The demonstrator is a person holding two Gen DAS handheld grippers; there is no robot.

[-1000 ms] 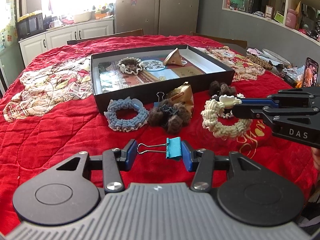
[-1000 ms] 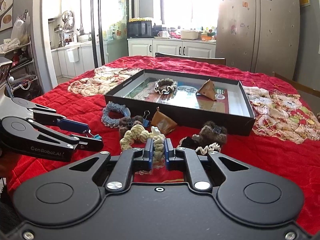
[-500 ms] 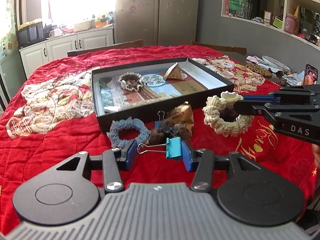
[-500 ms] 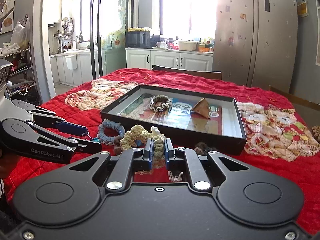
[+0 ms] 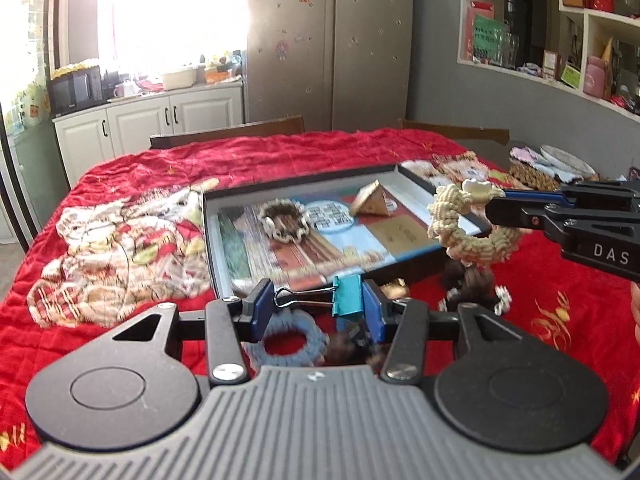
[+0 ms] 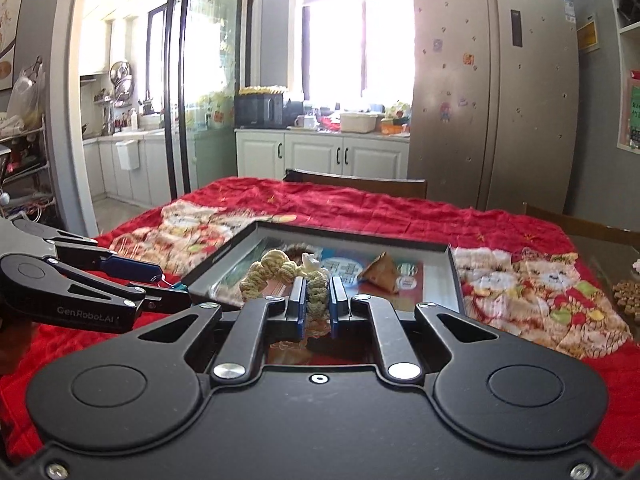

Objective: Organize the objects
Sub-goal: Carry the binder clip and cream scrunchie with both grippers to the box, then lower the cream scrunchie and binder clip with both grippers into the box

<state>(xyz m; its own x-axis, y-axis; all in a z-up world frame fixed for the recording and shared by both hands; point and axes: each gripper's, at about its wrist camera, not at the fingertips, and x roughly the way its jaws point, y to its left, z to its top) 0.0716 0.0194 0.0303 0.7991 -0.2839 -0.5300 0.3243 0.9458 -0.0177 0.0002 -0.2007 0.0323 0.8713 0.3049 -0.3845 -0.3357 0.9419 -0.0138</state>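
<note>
Holding a teal binder clip (image 5: 349,295) sideways in our left gripper (image 5: 316,308), jaws half closed on it, we hover just before the black tray (image 5: 416,256). Our right gripper (image 6: 317,304), jaws narrow, pinches a cream crocheted scrunchie (image 6: 280,266) over the tray's near edge. Inside the tray lie a brown-and-white scrunchie (image 5: 282,220) and a tan pyramid pouch (image 5: 370,200). Only the left wrist view shows a blue scrunchie (image 5: 288,334) and dark furry ones (image 5: 472,280) on the red tabletop cloth (image 5: 168,168) beside the tray.

A home kitchen-diner: fridge (image 6: 494,92), white cabinets (image 6: 320,156), what looks like a microwave (image 6: 259,110).
</note>
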